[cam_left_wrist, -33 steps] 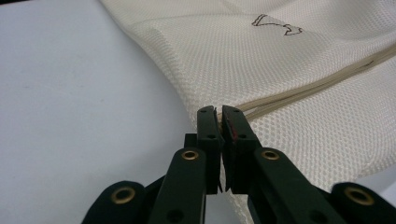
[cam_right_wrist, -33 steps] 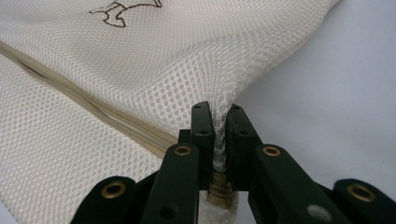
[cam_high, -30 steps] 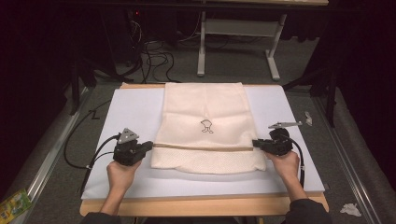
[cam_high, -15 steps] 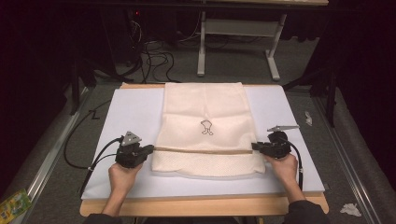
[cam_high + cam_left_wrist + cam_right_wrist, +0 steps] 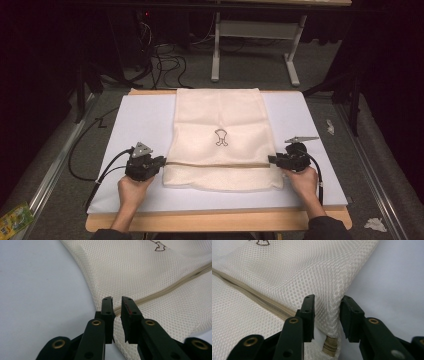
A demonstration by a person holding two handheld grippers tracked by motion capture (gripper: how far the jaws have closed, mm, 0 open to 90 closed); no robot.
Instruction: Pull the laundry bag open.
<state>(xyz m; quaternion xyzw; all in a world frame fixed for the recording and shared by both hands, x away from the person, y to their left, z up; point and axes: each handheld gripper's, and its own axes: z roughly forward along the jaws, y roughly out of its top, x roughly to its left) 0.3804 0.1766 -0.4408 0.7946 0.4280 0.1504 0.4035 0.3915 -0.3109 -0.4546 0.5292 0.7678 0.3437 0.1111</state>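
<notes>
A cream mesh bag (image 5: 220, 115) with a small dark emblem (image 5: 220, 137) lies flat on the white board (image 5: 135, 120). A tan zipper (image 5: 215, 164) runs across its near part. My left gripper (image 5: 162, 162) sits at the zipper's left end. Its jaws have just been opening, and a narrow gap (image 5: 117, 300) now shows around the bag's edge (image 5: 100, 290). My right gripper (image 5: 271, 160) is at the bag's right edge. Its jaws (image 5: 327, 298) have also just been opening and stand apart, with the mesh seam (image 5: 332, 315) loose between them.
The board rests on a wooden table (image 5: 210, 220). Cables (image 5: 165, 60) and a grey table frame (image 5: 260, 30) lie on the floor beyond. A green packet (image 5: 12, 217) lies on the floor at left, crumpled paper (image 5: 375, 224) at right.
Both hands and the bag stay almost where they were. The left gripper has settled slightly nearer the front edge.
</notes>
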